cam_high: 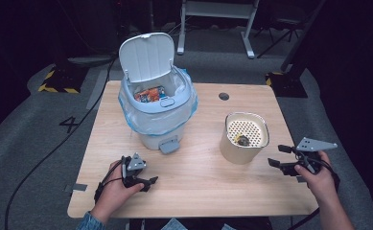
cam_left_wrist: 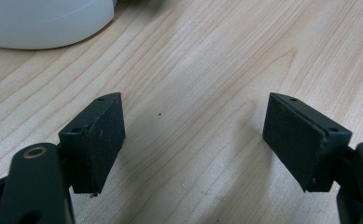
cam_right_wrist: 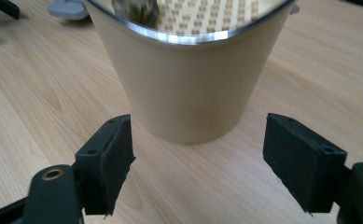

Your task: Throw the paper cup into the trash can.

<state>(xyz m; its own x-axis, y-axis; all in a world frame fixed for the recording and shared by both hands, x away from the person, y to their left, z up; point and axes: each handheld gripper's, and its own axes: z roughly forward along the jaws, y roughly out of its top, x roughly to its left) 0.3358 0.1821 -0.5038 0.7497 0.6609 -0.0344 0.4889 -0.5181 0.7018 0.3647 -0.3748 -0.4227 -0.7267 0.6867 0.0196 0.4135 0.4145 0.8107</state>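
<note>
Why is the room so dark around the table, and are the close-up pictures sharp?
High view: light falls on the wooden table, the floor beyond is dim. Right gripper view: the beige container is sharp, its metal rim glints. Left gripper view: wood grain crisp, soft shadows under the jaws.

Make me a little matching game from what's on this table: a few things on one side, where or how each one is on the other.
Things:
1. bin
2. cup
3. left tongs
4. right tongs

Places or states:
A. open, resting on the table near its front edge
B. lid up, blue bag inside
C. open, just right of the cup, pointed at it
D. beige, with a perforated insert

Pairs: 1-B, 2-D, 3-A, 4-C
</note>
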